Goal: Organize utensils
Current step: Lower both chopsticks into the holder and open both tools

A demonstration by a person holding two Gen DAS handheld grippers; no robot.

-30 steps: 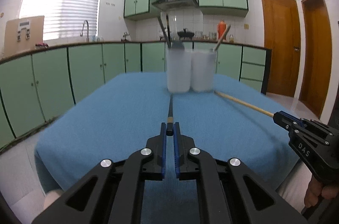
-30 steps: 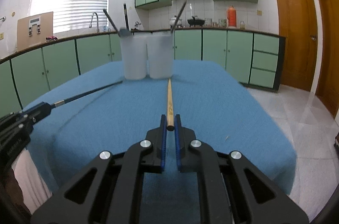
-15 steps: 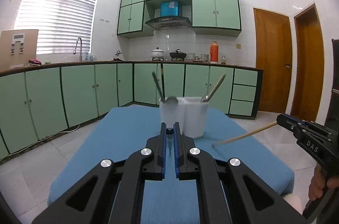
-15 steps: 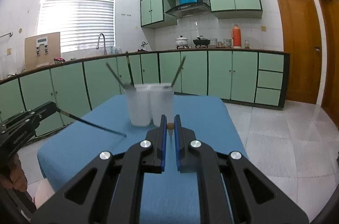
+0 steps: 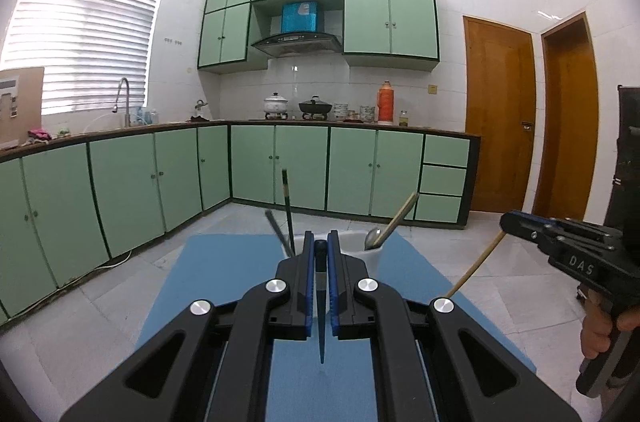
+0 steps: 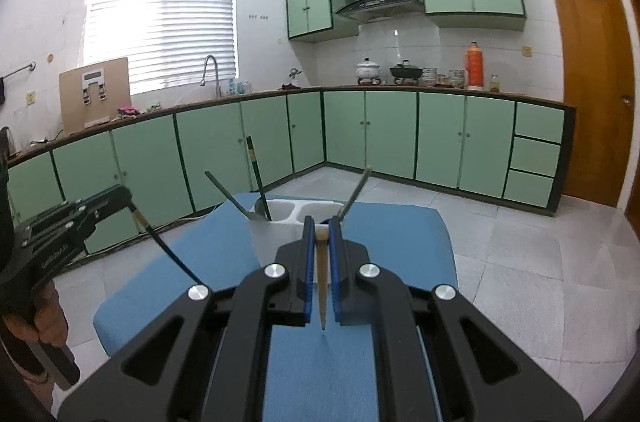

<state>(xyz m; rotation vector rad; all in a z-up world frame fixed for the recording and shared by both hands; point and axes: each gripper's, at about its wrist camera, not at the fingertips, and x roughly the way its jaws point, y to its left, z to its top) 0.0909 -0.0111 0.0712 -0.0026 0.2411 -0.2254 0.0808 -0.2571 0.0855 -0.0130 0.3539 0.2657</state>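
Held above the blue-clothed desk (image 6: pixel 400 222), bare tiled floor (image 6: pixel 540 262) open past its edges. Left gripper (image 5: pixel 320 250) clamped on one dark slender chopstick (image 5: pixel 321 318); right gripper (image 6: pixel 321 234) clamped on one light wooden chopstick (image 6: pixel 322 286). Just ahead, one white two-compartment plastic holder (image 6: pixel 296 212) on the desk: three utensils in its left cup, one in its right.

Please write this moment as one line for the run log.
left gripper: shut on dark chopstick | right gripper: shut on wooden chopstick | both above holder
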